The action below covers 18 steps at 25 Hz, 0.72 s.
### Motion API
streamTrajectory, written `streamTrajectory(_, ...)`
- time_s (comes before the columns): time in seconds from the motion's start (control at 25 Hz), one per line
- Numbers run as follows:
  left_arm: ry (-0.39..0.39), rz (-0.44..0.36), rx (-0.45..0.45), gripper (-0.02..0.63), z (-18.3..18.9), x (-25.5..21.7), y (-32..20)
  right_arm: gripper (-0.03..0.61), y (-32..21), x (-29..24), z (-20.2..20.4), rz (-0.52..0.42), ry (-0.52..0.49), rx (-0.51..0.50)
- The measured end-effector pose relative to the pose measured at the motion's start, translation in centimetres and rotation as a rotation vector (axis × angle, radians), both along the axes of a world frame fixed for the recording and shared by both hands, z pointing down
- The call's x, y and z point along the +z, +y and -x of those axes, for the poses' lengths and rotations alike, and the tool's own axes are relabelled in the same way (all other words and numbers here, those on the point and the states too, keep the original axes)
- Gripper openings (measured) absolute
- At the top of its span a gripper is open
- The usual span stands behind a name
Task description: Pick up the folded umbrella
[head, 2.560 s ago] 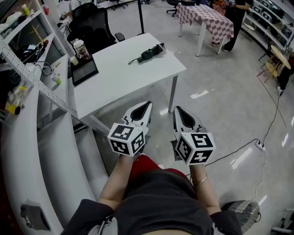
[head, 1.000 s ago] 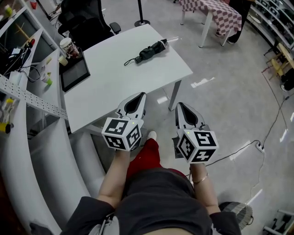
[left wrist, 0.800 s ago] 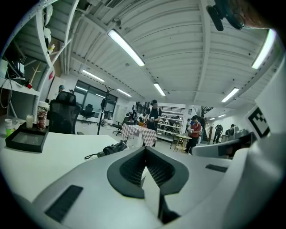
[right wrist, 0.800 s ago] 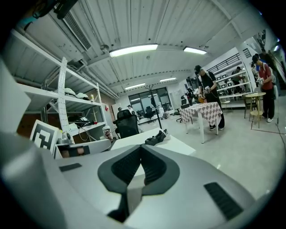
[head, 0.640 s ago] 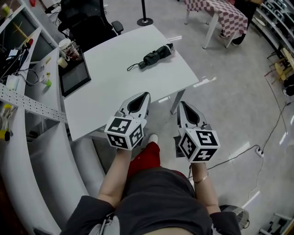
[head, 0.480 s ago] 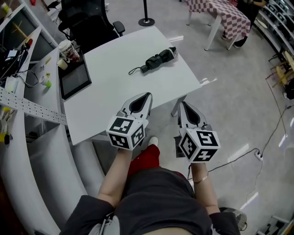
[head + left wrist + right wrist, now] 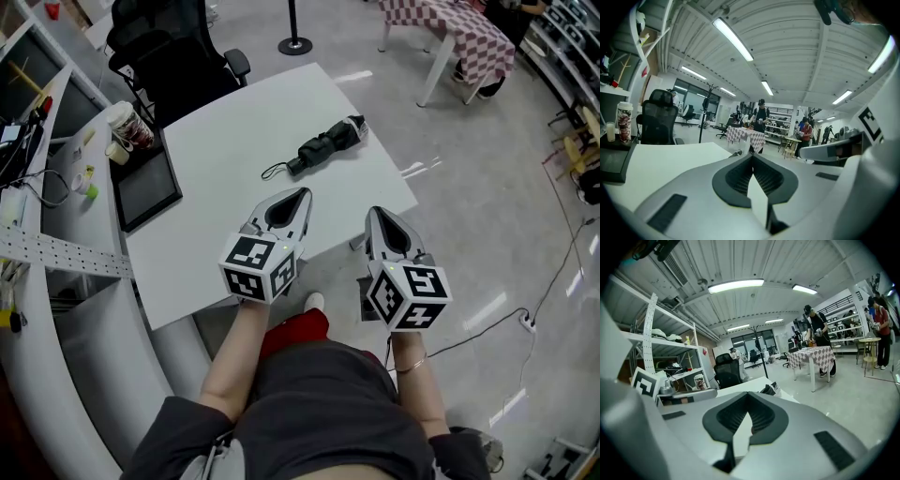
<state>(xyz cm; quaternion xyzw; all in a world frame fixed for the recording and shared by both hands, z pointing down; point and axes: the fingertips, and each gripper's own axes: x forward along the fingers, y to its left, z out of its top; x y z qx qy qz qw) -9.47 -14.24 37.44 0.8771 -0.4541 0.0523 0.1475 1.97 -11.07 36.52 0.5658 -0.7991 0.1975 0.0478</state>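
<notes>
Both tongs shut and empty, umbrella ahead on the table.
Left tongs (image 7: pixel 298 195) over the table (image 7: pixel 216 141) near its front edge, jaws pressed together on nothing. Right tongs (image 7: pixel 379 215) at that edge, jaws likewise together. Umbrella (image 7: pixel 326 145) lies folded toward the table's far right side, apart from both of my tongs.

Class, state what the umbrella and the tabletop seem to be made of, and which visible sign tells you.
Umbrella: matte black woven fabric, probably nylon or polyester; it bunches in soft folds. Tabletop: likely white laminate or painted board; flat, even, smooth, with no visible grain.
</notes>
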Motion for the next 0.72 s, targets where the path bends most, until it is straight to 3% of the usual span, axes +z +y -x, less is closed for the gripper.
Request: streamTrajectory(0.72,-0.067,0.027,0.105,0.017,-0.5,1.9,-7.3,0.018,-6.2,1.3,0.6,0.03,0.024,0.066)
